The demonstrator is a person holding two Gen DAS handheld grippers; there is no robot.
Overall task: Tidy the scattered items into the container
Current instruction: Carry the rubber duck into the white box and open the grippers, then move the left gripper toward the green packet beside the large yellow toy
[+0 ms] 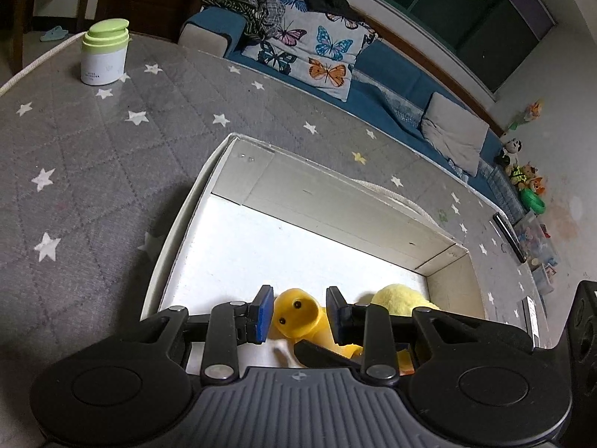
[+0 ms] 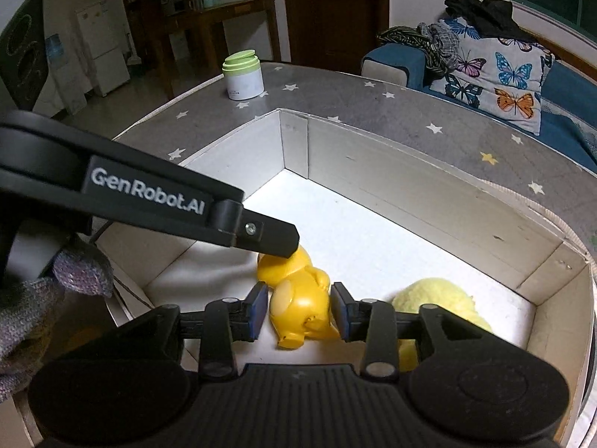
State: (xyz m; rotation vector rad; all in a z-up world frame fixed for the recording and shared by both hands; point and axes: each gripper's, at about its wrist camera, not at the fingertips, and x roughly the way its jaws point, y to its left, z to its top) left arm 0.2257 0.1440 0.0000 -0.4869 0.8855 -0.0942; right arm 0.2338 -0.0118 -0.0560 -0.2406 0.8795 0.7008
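Inside the white box (image 2: 429, 201), the right tool (image 2: 299, 311) brackets the yellow toy figure (image 2: 298, 298), pads spread beside it; whether gripping or releasing, I cannot tell. The left tool (image 1: 298, 313), also spread, hovers at the toy's head. The green-lidded jar (image 2: 243, 75) stands outside the box.

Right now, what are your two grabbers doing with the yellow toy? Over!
Left gripper open around yellow toy's head. Right gripper open astride its body. Toy and fuzzy plush in white box. Green-lidded jar outside, on table.

both grippers' fingers (image 1: 265, 313) (image 2: 259, 311) parted, pointing downward
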